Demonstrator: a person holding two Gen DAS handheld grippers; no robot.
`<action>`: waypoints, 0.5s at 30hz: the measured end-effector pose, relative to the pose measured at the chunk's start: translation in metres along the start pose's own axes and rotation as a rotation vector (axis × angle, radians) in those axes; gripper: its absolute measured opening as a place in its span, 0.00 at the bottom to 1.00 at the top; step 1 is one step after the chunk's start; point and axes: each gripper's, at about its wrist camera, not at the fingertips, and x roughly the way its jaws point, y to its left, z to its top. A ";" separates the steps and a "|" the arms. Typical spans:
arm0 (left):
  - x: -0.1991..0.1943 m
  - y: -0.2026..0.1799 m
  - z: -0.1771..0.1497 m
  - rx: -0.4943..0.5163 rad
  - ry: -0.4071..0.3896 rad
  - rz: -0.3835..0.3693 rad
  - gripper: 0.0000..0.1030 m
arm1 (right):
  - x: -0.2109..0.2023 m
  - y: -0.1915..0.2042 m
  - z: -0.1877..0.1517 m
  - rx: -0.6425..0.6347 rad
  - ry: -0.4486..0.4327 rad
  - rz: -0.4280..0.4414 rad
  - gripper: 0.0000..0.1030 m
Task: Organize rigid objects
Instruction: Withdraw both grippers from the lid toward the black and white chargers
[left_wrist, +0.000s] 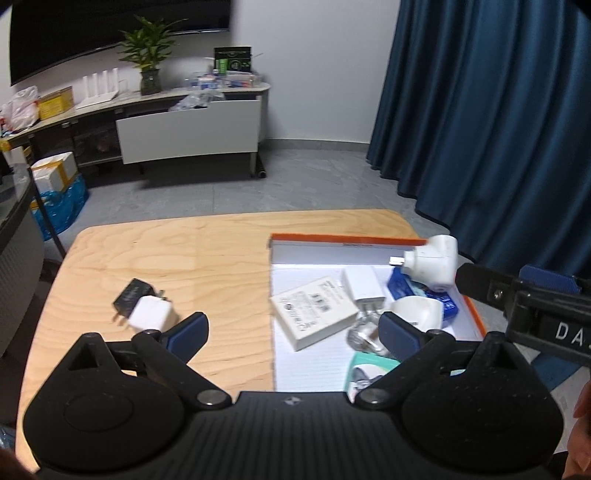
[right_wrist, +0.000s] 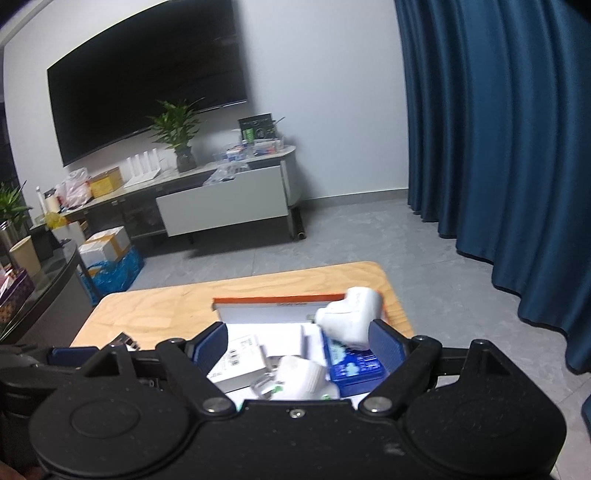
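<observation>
An orange-rimmed white box (left_wrist: 347, 238) sits on the right of the wooden table (left_wrist: 184, 258); it holds a flat white adapter (left_wrist: 317, 312), a white charger (left_wrist: 364, 284), a blue pack (left_wrist: 406, 286) and other white plugs. A white plug adapter (left_wrist: 430, 264) hangs above the box, blurred, touching only the right finger pad of my right gripper (right_wrist: 299, 343), whose jaws stand wide apart. My left gripper (left_wrist: 291, 328) is open and empty over the table and the box's left edge. A black charger (left_wrist: 129, 297) and a white cube charger (left_wrist: 151, 314) lie on the table to the left.
The box also shows in the right wrist view (right_wrist: 277, 301). A dark blue curtain (left_wrist: 498, 110) hangs at the right. A TV cabinet (left_wrist: 184, 133) with a plant stands by the far wall. Boxes and a blue bag (left_wrist: 59, 192) lie on the floor at left.
</observation>
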 end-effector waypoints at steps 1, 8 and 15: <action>-0.001 0.003 0.000 -0.004 -0.001 0.005 0.98 | 0.001 0.003 0.000 -0.002 0.001 0.006 0.96; -0.003 0.026 -0.002 -0.041 -0.002 0.029 0.98 | 0.006 0.027 0.000 -0.033 0.009 0.028 0.96; -0.004 0.048 -0.005 -0.071 -0.002 0.057 0.98 | 0.017 0.047 -0.001 -0.060 0.031 0.058 0.96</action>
